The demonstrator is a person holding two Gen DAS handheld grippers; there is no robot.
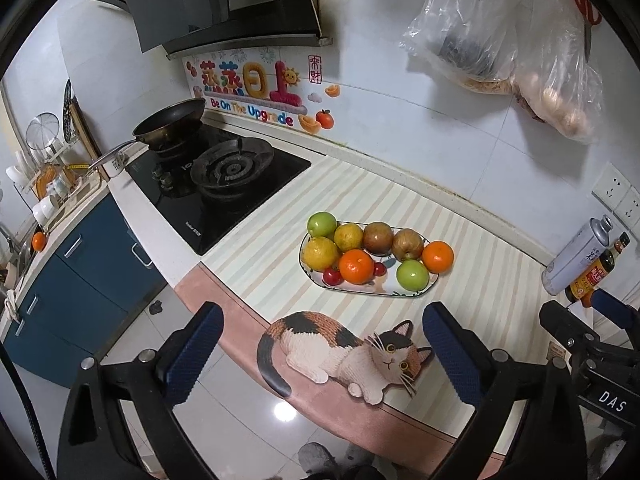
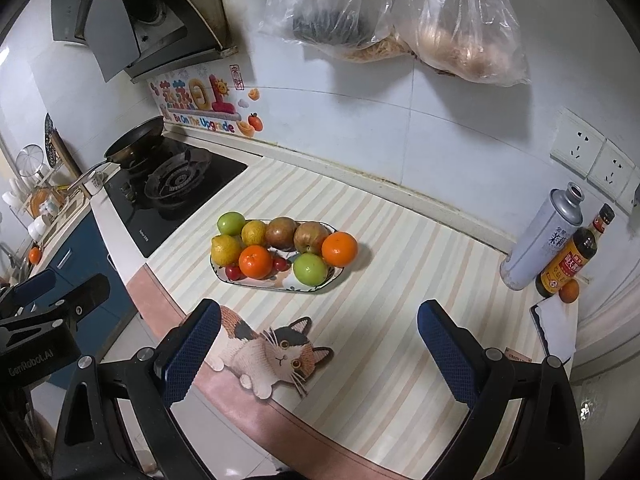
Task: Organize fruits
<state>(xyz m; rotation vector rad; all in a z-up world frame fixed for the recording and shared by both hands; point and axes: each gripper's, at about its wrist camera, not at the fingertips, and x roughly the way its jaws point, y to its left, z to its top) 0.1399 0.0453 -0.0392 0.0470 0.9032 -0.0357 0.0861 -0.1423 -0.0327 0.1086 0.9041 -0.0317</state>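
A patterned oval plate [image 1: 356,289] [image 2: 280,285] on the striped mat holds green apples [image 1: 412,275], oranges [image 1: 355,266] [image 2: 339,249], yellow citrus [image 1: 319,253], brownish fruits [image 1: 378,237] and small red tomatoes [image 1: 332,277]. My left gripper [image 1: 324,356] is open and empty, held above the counter's front edge, short of the plate. My right gripper [image 2: 320,348] is open and empty, also short of the plate. Each gripper shows at the edge of the other's view.
A gas hob [image 1: 224,184] with a pan [image 1: 172,120] lies left of the mat. A metal can [image 2: 540,236], a sauce bottle [image 2: 572,256] and a small orange [image 2: 569,291] stand at the right. Plastic bags [image 2: 400,12] hang on the wall. A cat picture [image 1: 344,352] marks the mat's front.
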